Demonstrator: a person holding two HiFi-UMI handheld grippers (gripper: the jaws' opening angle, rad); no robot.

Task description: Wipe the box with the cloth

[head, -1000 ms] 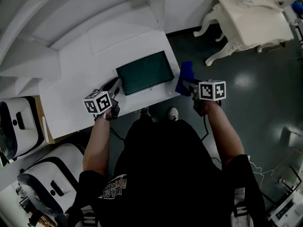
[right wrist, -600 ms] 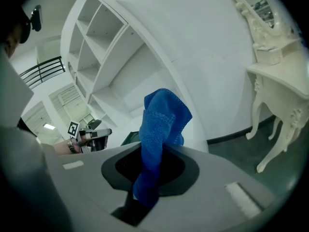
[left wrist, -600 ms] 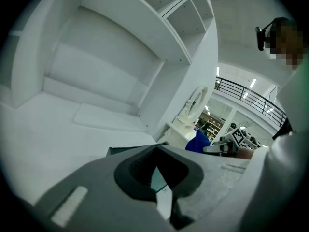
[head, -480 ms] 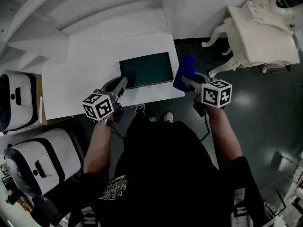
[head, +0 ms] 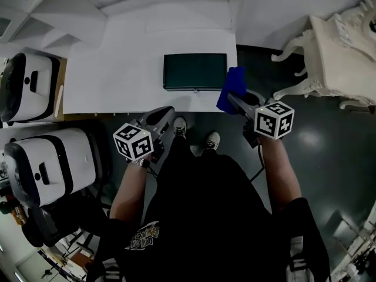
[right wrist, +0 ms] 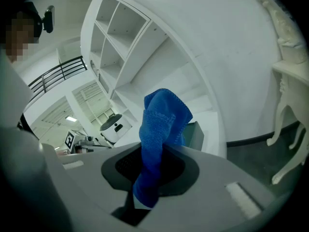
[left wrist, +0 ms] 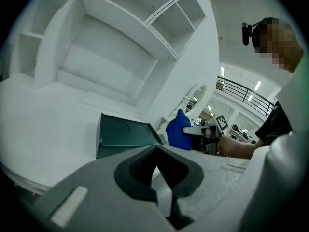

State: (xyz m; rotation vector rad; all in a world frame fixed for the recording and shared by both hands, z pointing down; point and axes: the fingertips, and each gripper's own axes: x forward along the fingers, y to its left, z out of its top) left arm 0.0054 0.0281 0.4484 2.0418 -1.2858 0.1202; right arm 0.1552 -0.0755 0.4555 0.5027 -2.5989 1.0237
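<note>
At the surface's (head: pixel 117 69) near-right corner, your right gripper (head: pixel 232 100) pinches the cloth (head: pixel 234 86).
Your left gripper's (head: pixel 169 110) fingers are pressed together, empty, short of the box (head: pixel 195 71).

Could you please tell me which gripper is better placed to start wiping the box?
The right gripper is better placed. It is already shut on the blue cloth, just beside the right end of the box. The left gripper is shut on nothing and sits further back from the box.
</note>
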